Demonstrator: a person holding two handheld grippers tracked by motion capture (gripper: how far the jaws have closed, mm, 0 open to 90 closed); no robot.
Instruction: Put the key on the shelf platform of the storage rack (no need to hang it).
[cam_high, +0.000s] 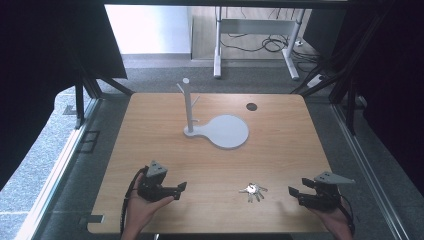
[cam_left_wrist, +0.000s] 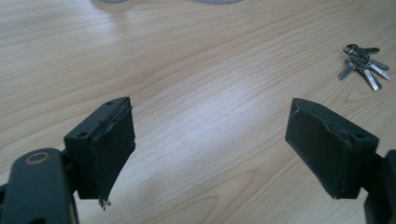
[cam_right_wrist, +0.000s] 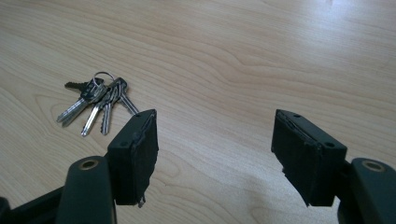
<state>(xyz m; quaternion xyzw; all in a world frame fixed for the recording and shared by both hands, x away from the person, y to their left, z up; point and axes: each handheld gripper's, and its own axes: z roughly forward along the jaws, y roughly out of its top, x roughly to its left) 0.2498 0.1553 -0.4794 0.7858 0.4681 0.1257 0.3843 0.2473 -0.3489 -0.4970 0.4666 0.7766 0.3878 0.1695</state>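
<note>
Silver keys (cam_high: 253, 191) lie flat on the table (cam_high: 150, 120) between your left gripper (cam_high: 181, 188) and right gripper (cam_high: 291, 190), both with jaws apart and empty, ready for a pickup toward the white stand (cam_high: 189, 107).

**Pale wood, black jaws, silver keys**

The table (cam_high: 150, 130) is light wood with a wavy brown grain. The bunch of keys (cam_high: 253, 191) is silver with dark heads. The stand (cam_high: 220, 131) is plain white. The left gripper (cam_high: 180, 190) and the right gripper (cam_high: 295, 192) are black, each topped by a grey plate. A small dark disc (cam_high: 251, 106) marks the far tabletop.
</note>
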